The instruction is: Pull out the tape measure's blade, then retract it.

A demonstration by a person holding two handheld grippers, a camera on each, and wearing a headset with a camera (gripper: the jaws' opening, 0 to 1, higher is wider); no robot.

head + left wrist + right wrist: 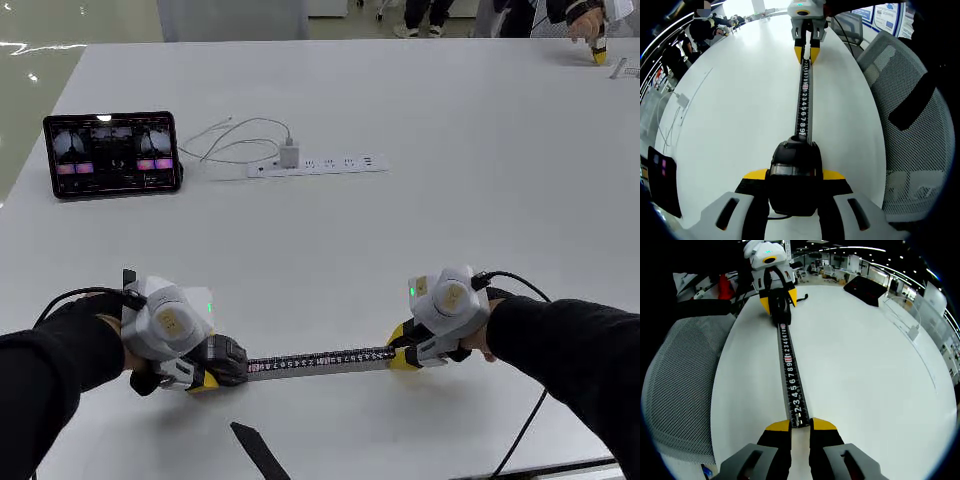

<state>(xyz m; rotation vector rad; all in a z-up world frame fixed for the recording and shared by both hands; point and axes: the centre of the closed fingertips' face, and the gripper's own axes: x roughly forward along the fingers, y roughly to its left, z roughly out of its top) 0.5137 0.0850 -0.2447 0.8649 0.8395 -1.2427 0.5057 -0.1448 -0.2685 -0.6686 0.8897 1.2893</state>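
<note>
A black tape measure case (228,358) lies low over the white table (420,220), and my left gripper (208,374) is shut on it. In the left gripper view the case (795,172) sits squeezed between the yellow-tipped jaws of the left gripper (795,176). The numbered blade (320,361) is drawn out to the right in a straight line. My right gripper (398,358) is shut on its end. In the right gripper view the blade (791,371) runs from the right gripper (800,426) away to the case (778,304).
A tablet (112,153) stands at the back left. A white power strip (320,165) with a charger and cable lies behind the work. A black strap (258,450) lies at the near table edge. A mesh chair (910,125) stands beside the table.
</note>
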